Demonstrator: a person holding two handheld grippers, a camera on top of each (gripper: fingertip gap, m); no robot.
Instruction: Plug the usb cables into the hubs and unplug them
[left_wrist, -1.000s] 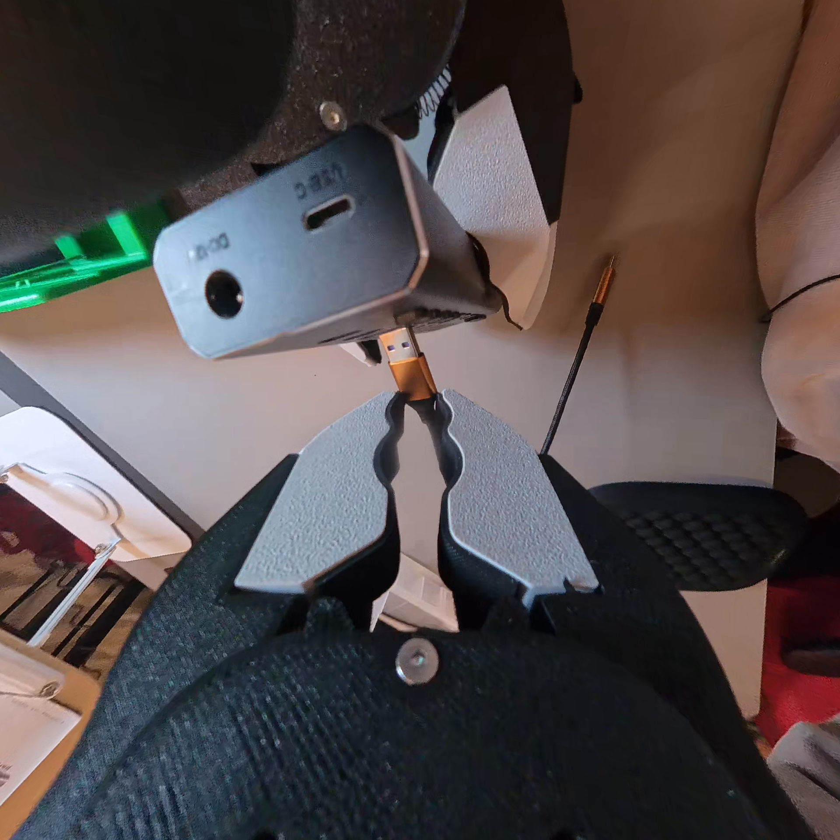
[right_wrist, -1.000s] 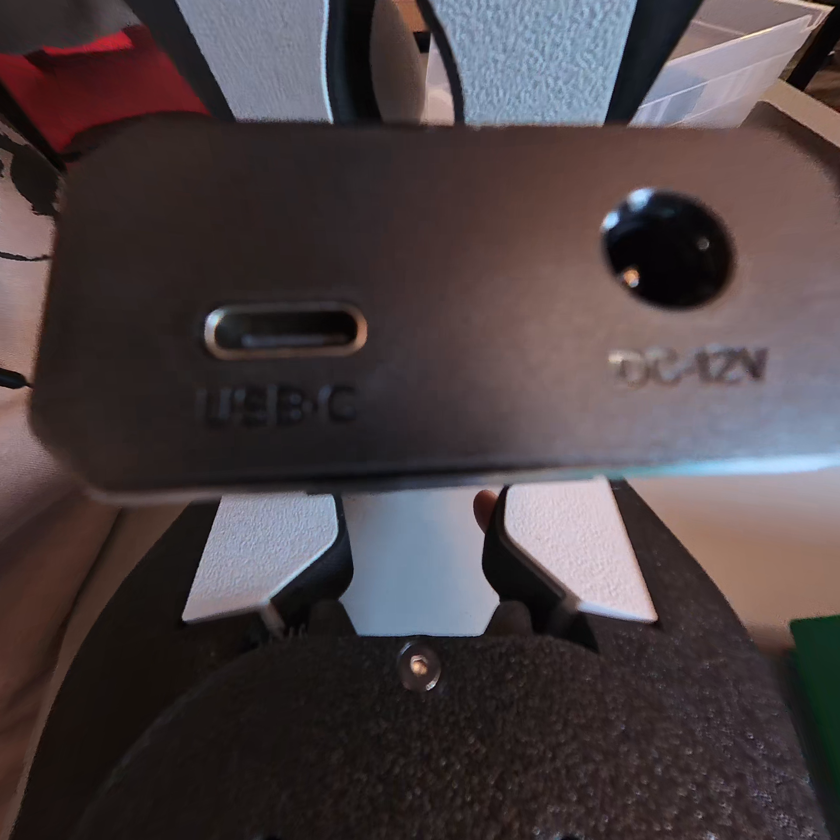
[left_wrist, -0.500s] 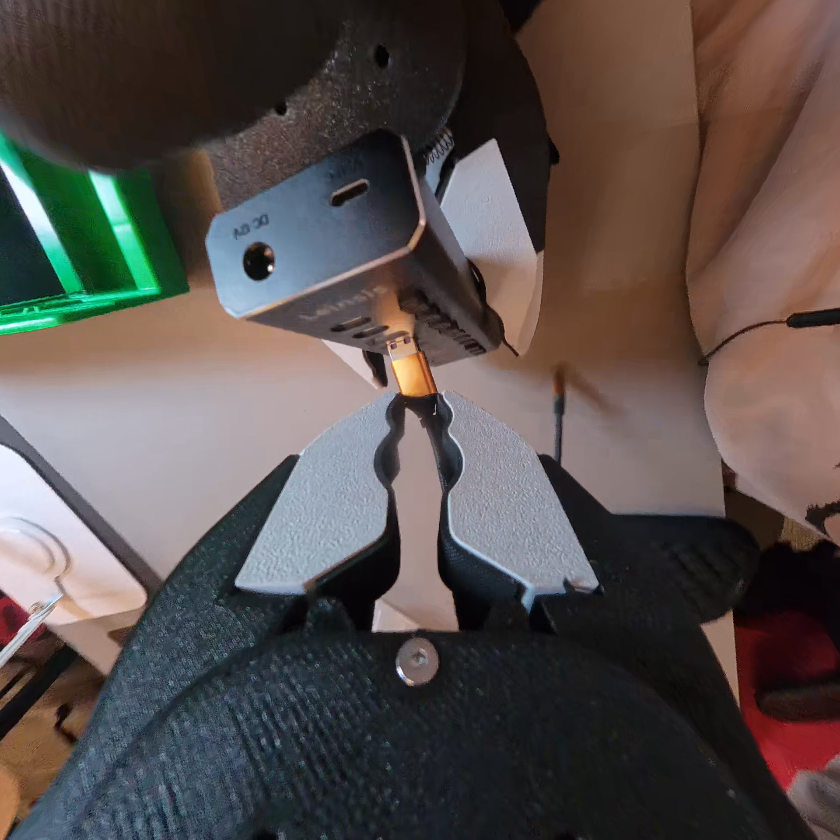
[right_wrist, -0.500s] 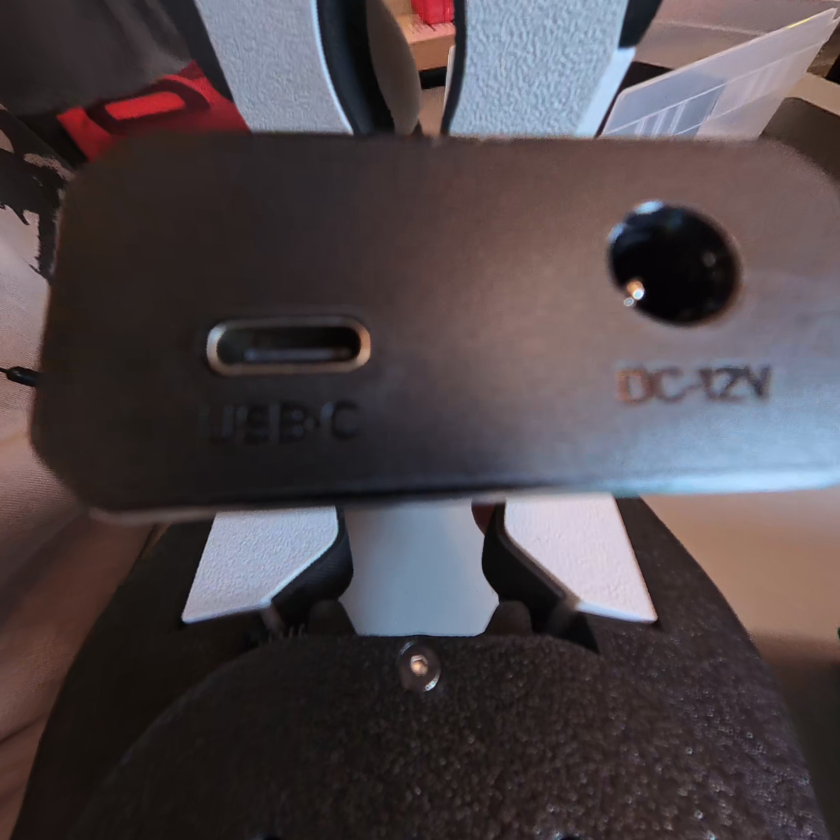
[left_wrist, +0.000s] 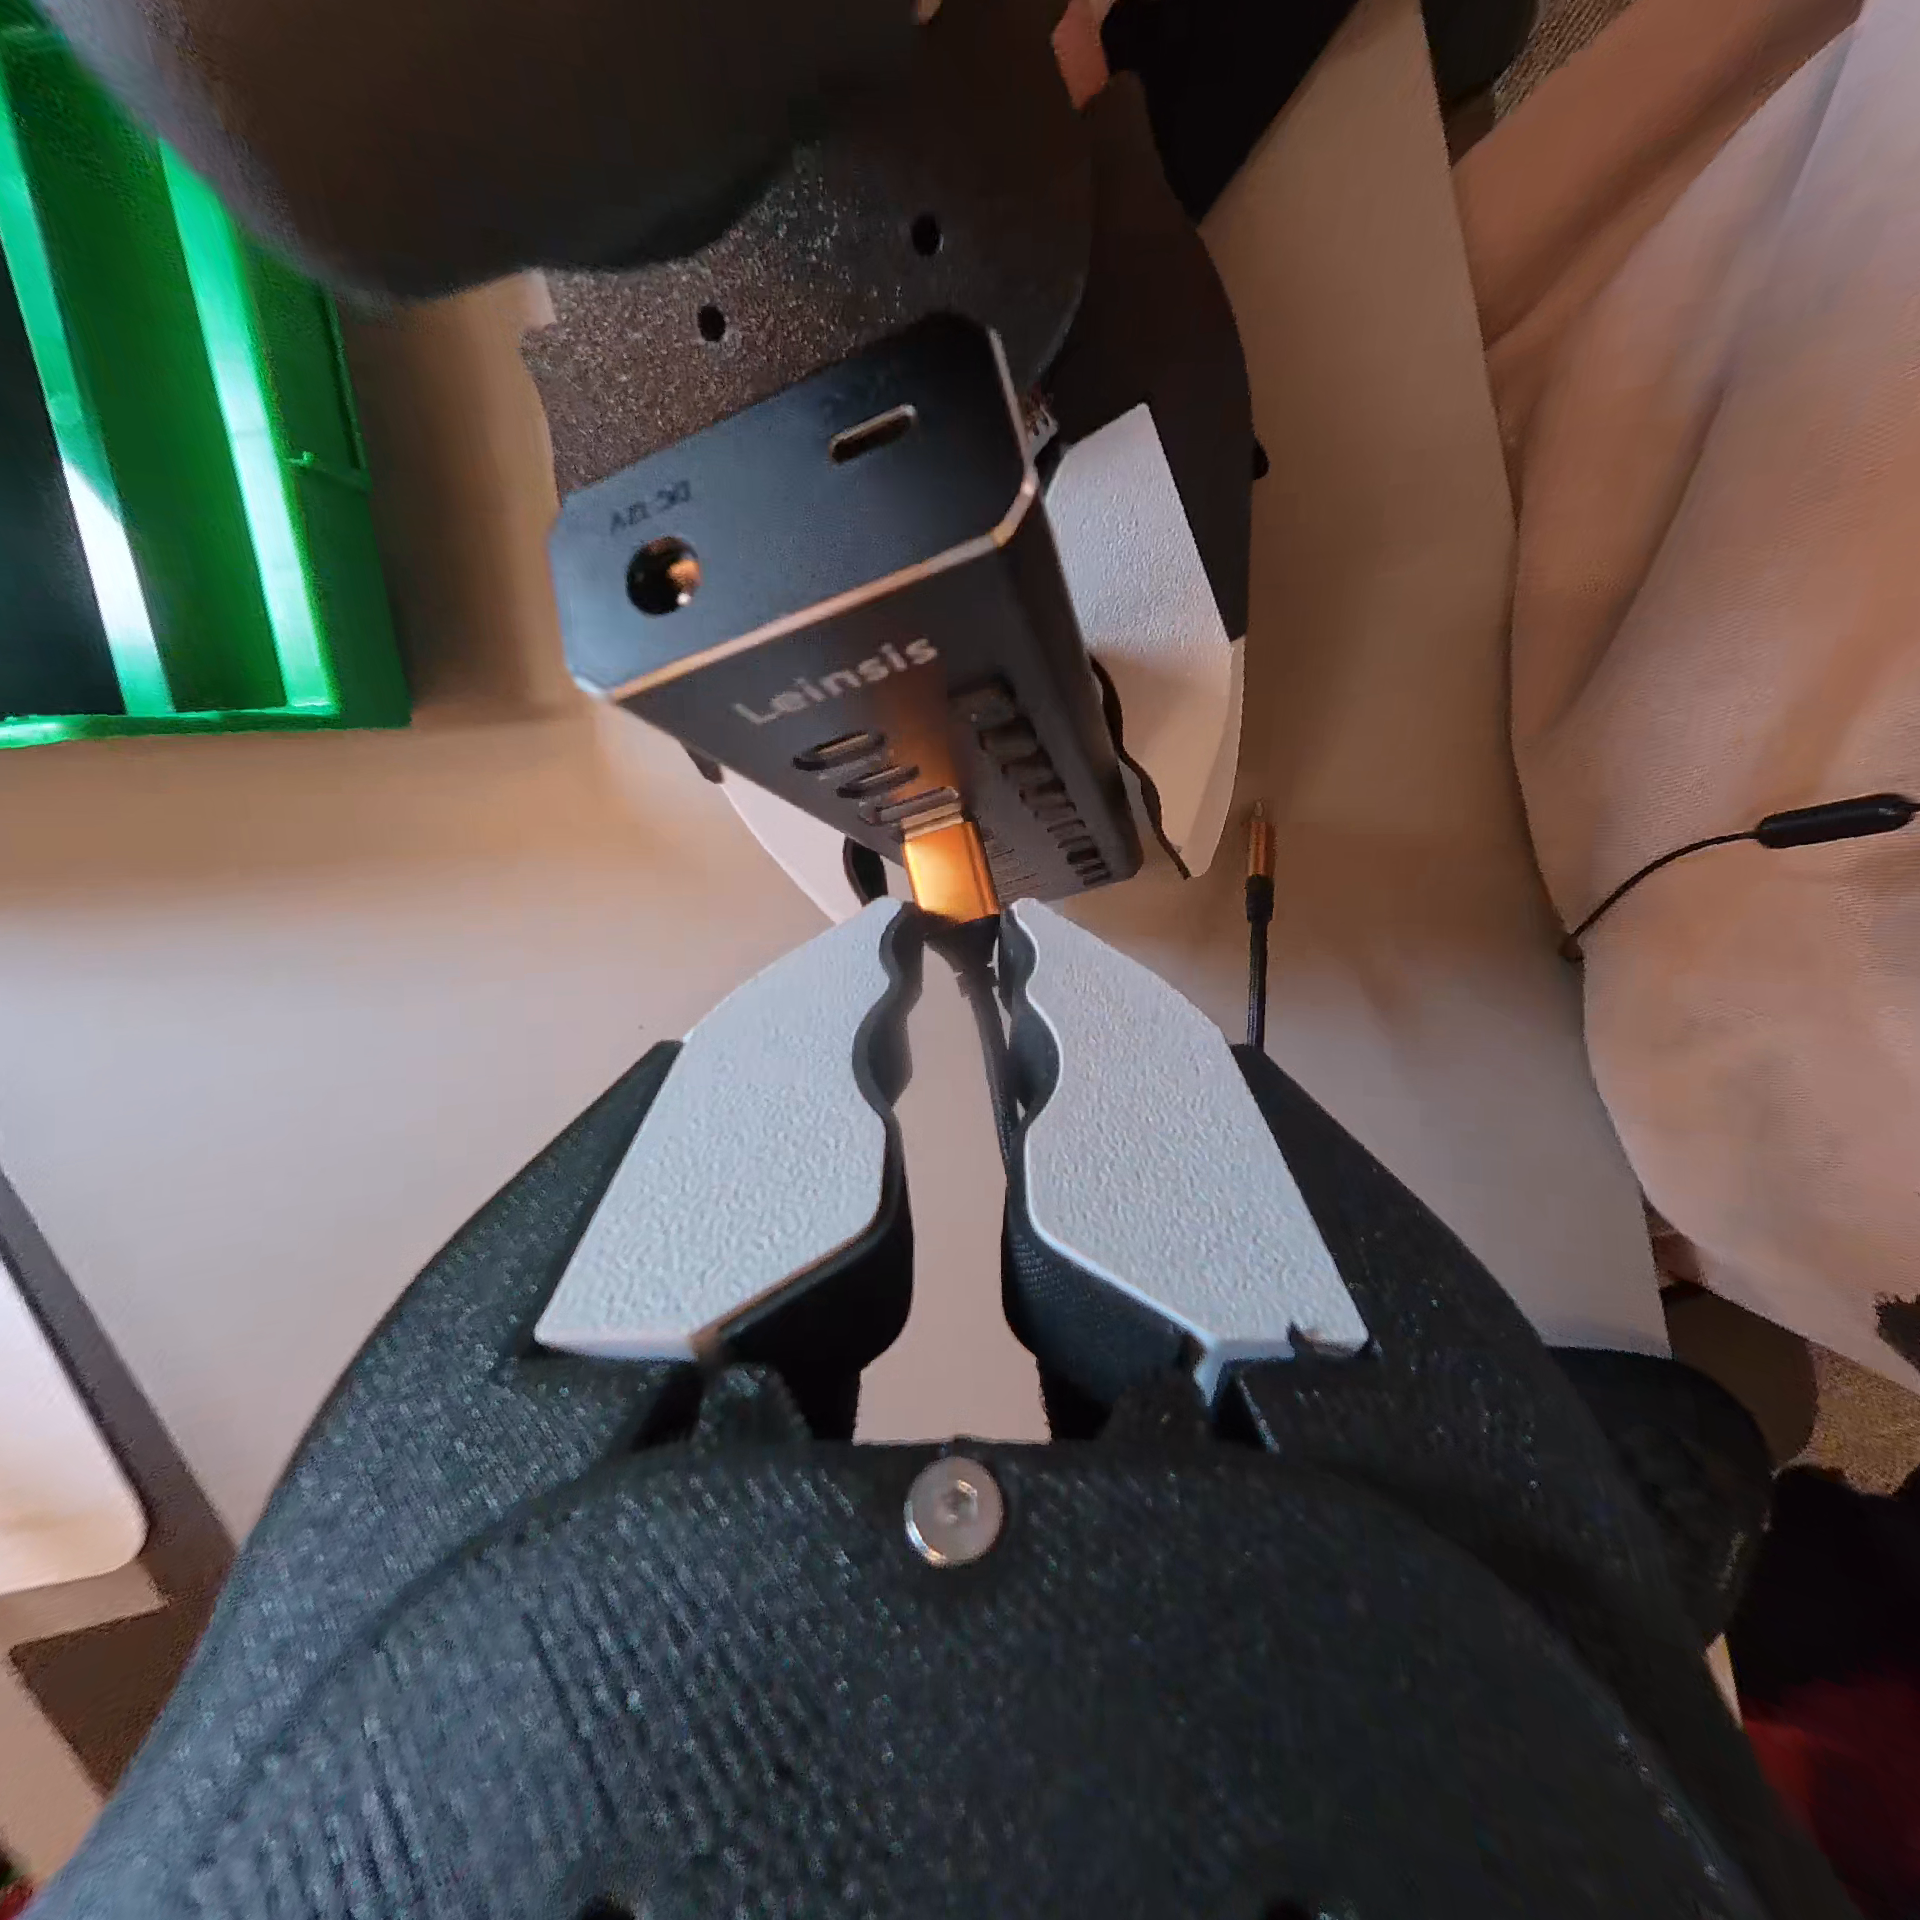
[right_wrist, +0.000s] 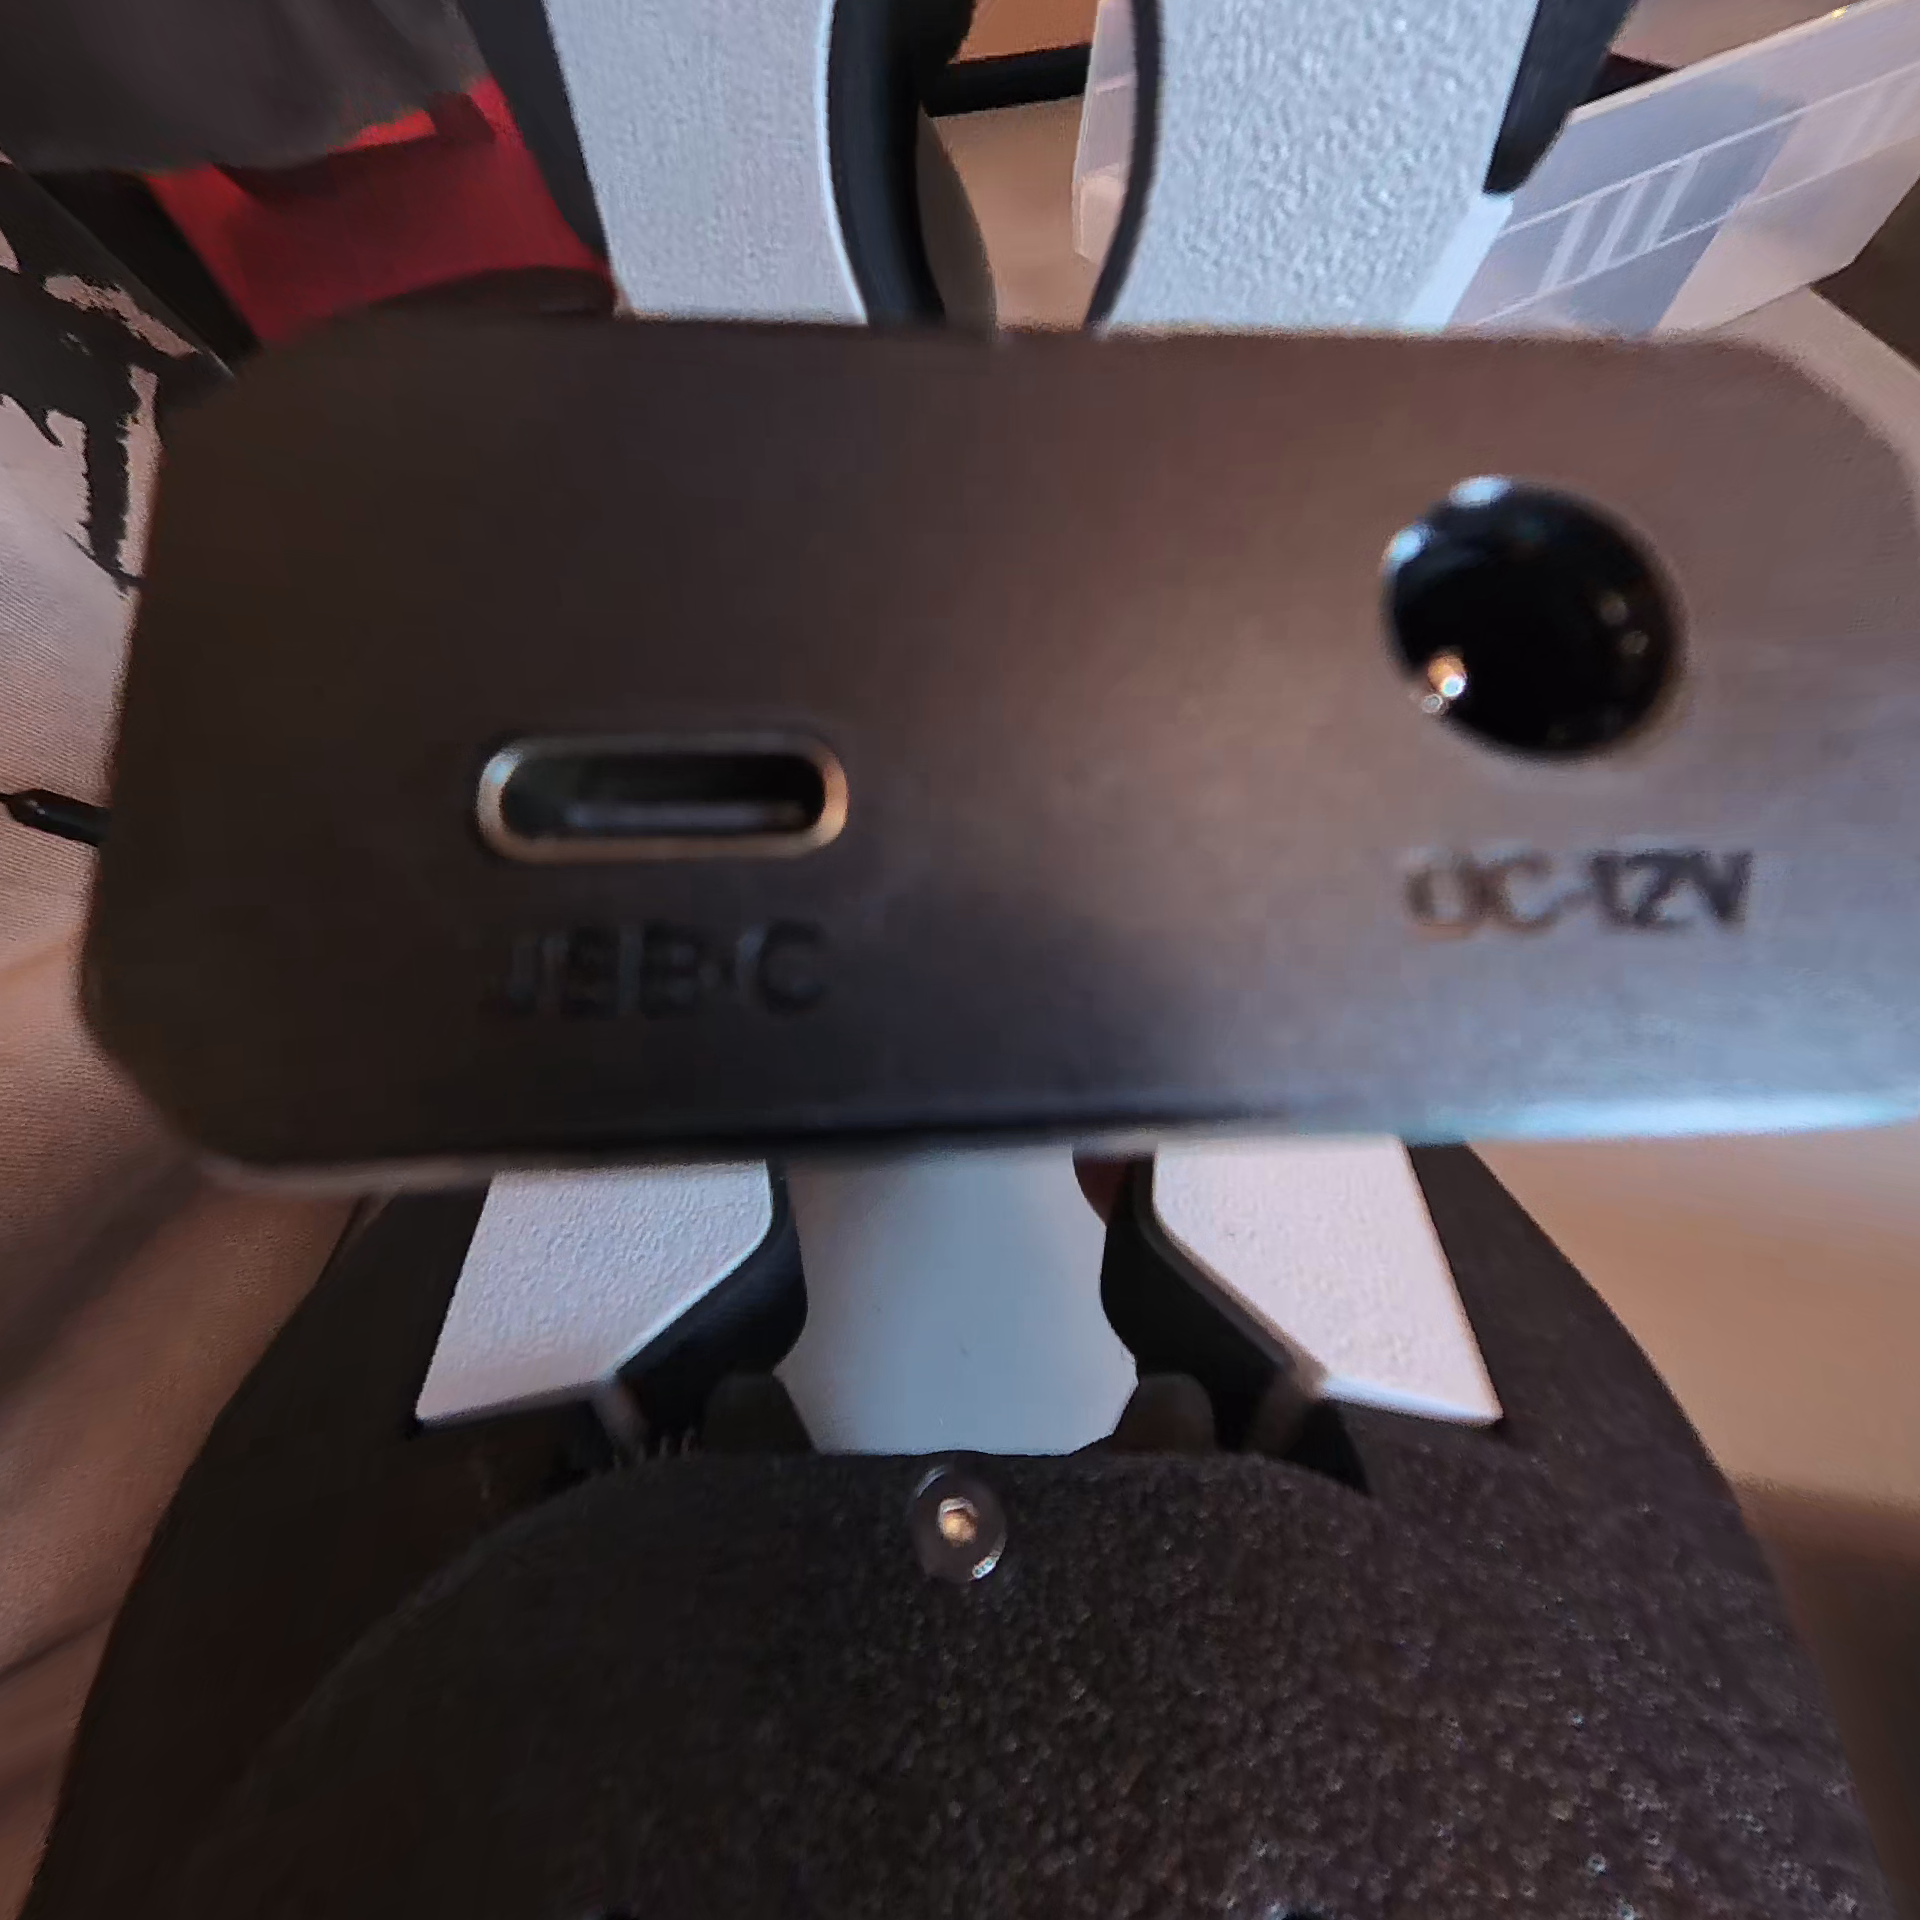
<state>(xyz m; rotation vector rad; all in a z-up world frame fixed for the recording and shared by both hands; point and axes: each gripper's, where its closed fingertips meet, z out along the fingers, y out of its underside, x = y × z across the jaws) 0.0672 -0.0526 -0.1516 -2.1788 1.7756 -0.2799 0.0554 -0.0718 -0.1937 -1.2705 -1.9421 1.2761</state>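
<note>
In the left wrist view my left gripper (left_wrist: 951, 920) is shut on the orange USB plug (left_wrist: 940, 871), and its black cable (left_wrist: 992, 1049) runs back between the fingers. The plug's metal tip sits inside a port on the dark grey hub (left_wrist: 831, 582). Only the orange shell shows. My right gripper (left_wrist: 810, 260) comes in from above and is shut on the hub. In the right wrist view the hub's end face (right_wrist: 1039, 644) fills the frame and hides my right fingertips. The right fingers (right_wrist: 623, 1278) show below it.
A second cable with an orange plug (left_wrist: 1259, 844) lies on the pale table (left_wrist: 364, 987) right of the hub. A green crate (left_wrist: 208, 436) stands at the back left. White cloth (left_wrist: 1714, 675) lies along the right edge. A clear plastic box (right_wrist: 1662, 197) stands behind the hub. About 5 cm separates my left fingertips from my right.
The plug's silver tip was outside the hub a second ago; now it is pushed into a port. The hub has tilted so its port face shows more. Both grips are unchanged.
</note>
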